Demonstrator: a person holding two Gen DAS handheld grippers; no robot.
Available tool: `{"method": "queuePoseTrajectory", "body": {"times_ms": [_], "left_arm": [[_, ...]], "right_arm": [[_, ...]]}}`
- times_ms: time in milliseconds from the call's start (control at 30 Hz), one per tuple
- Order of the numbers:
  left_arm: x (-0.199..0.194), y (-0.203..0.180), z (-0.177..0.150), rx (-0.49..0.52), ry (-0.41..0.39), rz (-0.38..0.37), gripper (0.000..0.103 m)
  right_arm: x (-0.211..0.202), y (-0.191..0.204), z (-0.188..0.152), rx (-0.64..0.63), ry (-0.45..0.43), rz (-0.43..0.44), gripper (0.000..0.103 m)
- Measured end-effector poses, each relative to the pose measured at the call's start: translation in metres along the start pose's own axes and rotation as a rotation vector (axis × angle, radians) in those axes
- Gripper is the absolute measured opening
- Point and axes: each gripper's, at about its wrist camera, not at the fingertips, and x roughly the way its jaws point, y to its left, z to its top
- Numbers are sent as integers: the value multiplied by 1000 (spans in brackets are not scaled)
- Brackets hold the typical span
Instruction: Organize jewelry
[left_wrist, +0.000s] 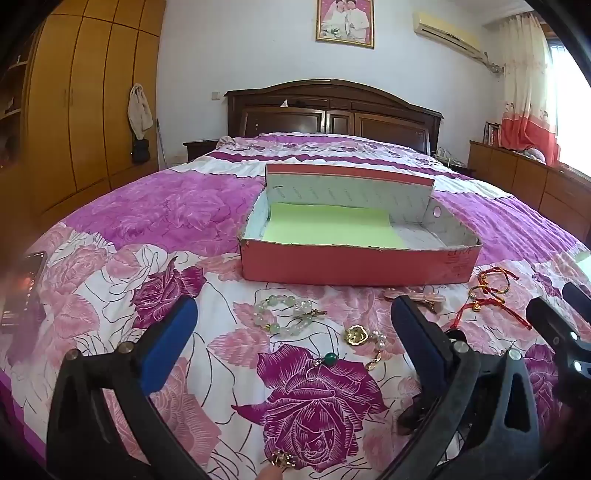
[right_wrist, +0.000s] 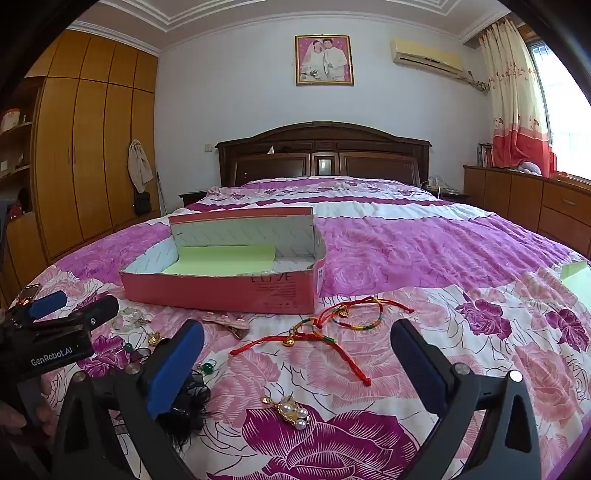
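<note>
One red box (left_wrist: 360, 260) sits open on the bed (right_wrist: 424, 243), a single green sheet (left_wrist: 328, 227) on its floor and no jewelry inside. The pieces lie loose on the quilt in front of it: one jade bracelet (left_wrist: 282, 314), one gold pendant (left_wrist: 356, 335) with a short pearl chain (left_wrist: 378, 345) beside it, one green-bead earring (left_wrist: 327, 360), one pearl brooch (right_wrist: 291, 410), one pink clip (right_wrist: 227, 321), and two red cord bracelets (right_wrist: 332, 328), tangled together, each with a small gold charm. The left gripper (left_wrist: 295, 328) hangs over the quilt, tilted down, jaws spread wide and holding nothing; the bracelet lies between its fingers near 12 o'clock, the pendant toward 2, the bead earring at about 5. The right gripper (right_wrist: 297, 347) is also tipped down, fully spread and empty; the red cords lie between its fingers from 12 to 3 o'clock, the brooch at 6, and a black feathery piece (right_wrist: 186, 410) sits under its left finger at 8. The box stands at 12 o'clock from the left gripper and 11 from the right. Both grippers are side by side, close together.
</note>
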Motion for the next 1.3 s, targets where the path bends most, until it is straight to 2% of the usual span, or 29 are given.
{"method": "queuePoseTrajectory", "body": {"times_ms": [1300], "left_arm": [[-2, -3, 2, 23, -13, 6, 98]], "right_arm": [[-1, -1, 0, 0, 1, 0, 103]]}}
